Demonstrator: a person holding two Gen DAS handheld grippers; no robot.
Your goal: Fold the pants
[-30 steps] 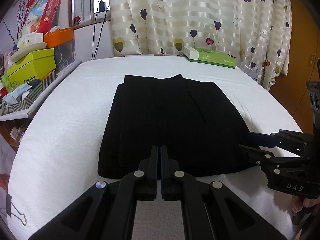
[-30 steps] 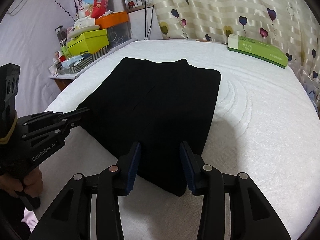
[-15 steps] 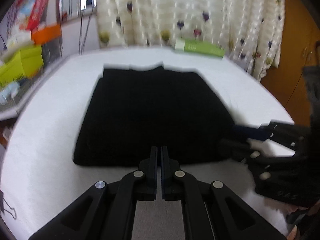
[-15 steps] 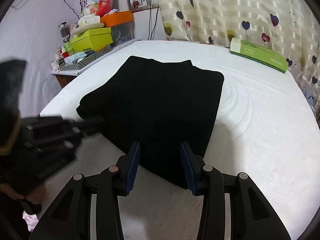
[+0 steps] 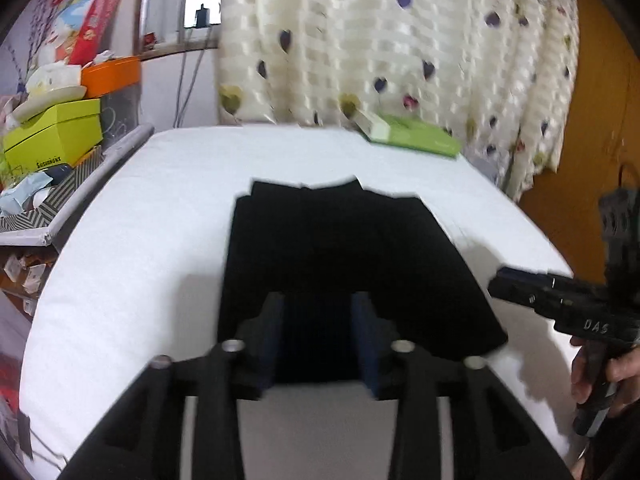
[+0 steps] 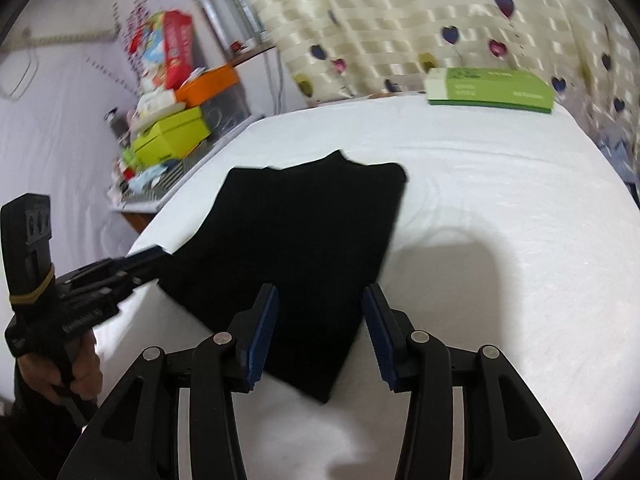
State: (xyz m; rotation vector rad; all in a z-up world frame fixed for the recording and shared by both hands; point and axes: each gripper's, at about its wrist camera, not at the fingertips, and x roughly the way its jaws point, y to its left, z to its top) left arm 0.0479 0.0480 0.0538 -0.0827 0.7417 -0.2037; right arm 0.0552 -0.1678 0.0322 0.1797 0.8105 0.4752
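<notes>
Left wrist view: we see the left gripper (image 5: 318,338) with its two blue-lined fingers spread wide apart, and nothing is between them except the near edge of the black folded pants (image 5: 340,264) lying below. The pants lie flat as a compact dark rectangle on the white bed (image 5: 140,240), about in the middle between its left and right edges and close to its near edge. At the right side of this view we see the right gripper (image 5: 516,286) coming in from the right edge of the bed, its tip just beside the near right corner of the pants; a hand (image 5: 604,376) holds its handle.

In the right wrist view, the right gripper (image 6: 320,332) is also wide open and holds nothing; the near corner of the pants (image 6: 304,256) lies under the gap. The left gripper (image 6: 152,258) reaches the left edge of the pants, but we cannot tell if it touches. A flat green box (image 6: 492,90) lies at the far edge of the bed (image 6: 500,200), near the heart-patterned cream curtain (image 6: 400,28).
</notes>
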